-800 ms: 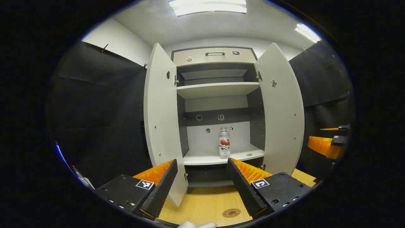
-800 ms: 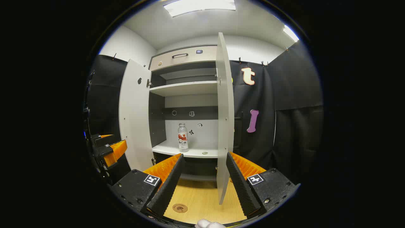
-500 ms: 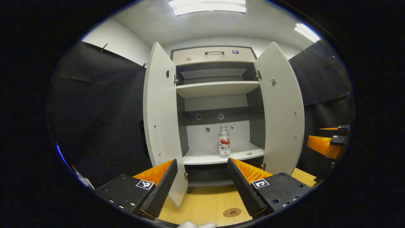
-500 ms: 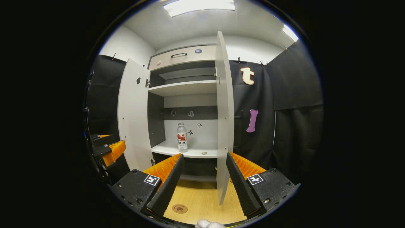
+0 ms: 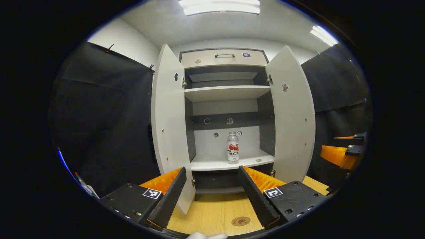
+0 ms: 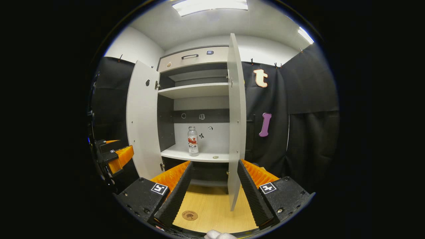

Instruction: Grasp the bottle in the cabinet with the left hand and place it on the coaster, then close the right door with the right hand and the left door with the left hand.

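Both cabinet doors hang open: left door (image 5: 169,132), right door (image 5: 292,116). Bottle (image 5: 232,152) stands upright on the lower shelf (image 5: 212,163) inside the cabinet (image 5: 225,58), approx. mid-shelf, w/ nothing touching it. Coaster (image 5: 240,221) lies on the wood counter (image 5: 212,212) in front. Left tongs (image 5: 211,196) spread wide, empty, well short of the bottle. Right tongs (image 6: 212,191) also spread wide, empty, w/ the right door's edge between the fingers, not touching.

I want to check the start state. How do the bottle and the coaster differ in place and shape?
The bottle stands upright on the cabinet's lower shelf; the coaster lies flat on the wooden table in front. The bottle is tall and clear; the coaster is a low brown disc. Neither is held.
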